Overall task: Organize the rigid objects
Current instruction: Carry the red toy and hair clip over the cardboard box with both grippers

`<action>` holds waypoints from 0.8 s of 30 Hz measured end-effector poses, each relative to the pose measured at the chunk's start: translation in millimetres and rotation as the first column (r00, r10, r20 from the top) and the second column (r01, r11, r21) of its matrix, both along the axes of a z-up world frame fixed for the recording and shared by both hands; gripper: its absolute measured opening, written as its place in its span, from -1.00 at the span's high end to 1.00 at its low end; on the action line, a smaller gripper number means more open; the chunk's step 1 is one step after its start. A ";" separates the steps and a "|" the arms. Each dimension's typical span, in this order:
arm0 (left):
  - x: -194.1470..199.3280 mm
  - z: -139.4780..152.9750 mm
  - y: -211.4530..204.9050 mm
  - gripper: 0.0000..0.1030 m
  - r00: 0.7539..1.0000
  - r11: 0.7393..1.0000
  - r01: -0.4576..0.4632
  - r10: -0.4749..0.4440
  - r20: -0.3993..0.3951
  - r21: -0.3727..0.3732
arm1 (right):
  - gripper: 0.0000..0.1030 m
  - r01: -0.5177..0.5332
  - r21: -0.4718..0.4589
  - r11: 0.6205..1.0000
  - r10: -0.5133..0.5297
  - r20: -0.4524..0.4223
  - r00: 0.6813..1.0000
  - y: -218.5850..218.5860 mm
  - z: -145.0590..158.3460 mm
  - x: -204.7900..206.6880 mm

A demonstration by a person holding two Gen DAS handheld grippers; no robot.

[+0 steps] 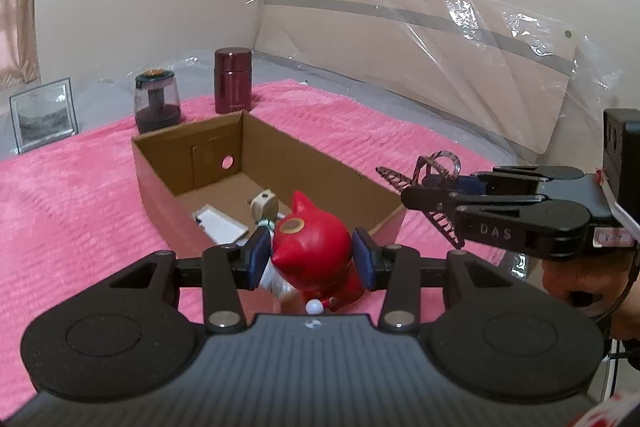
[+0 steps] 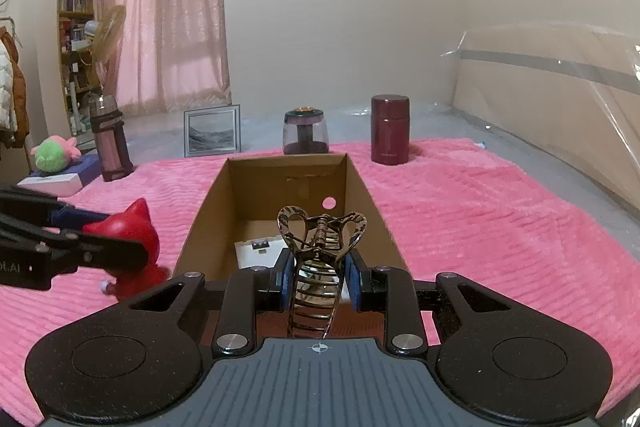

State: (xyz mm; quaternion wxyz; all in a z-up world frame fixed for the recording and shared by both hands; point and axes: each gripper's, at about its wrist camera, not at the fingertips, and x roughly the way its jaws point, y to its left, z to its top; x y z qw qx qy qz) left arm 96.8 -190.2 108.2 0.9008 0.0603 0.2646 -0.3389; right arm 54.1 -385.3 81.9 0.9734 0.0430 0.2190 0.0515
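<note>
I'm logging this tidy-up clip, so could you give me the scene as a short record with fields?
surface: pink ribbed blanket
container: open brown cardboard box, holding a white flat item and a beige figurine
left gripper: shut on red cat-eared figurine
right gripper: shut on tortoiseshell hair claw clip
behind box: maroon metal canister, clear lidded jar

**Pink blanket and what stood on it**

A pink blanket [image 2: 480, 227] covered the surface. An open cardboard box [image 2: 362, 195] sat at its middle. Beyond the box stood a clear jar [image 2: 306, 133] and a maroon flask [image 2: 390, 129]; left of the box stood a pink bottle [image 2: 110, 143].
</note>
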 end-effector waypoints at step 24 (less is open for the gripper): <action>178.5 -2.3 -33.0 0.25 0.999 0.980 0.023 -0.028 0.026 0.197 | 0.54 -0.223 -0.007 0.975 0.220 -0.136 0.966 -13.6 8.4 168.0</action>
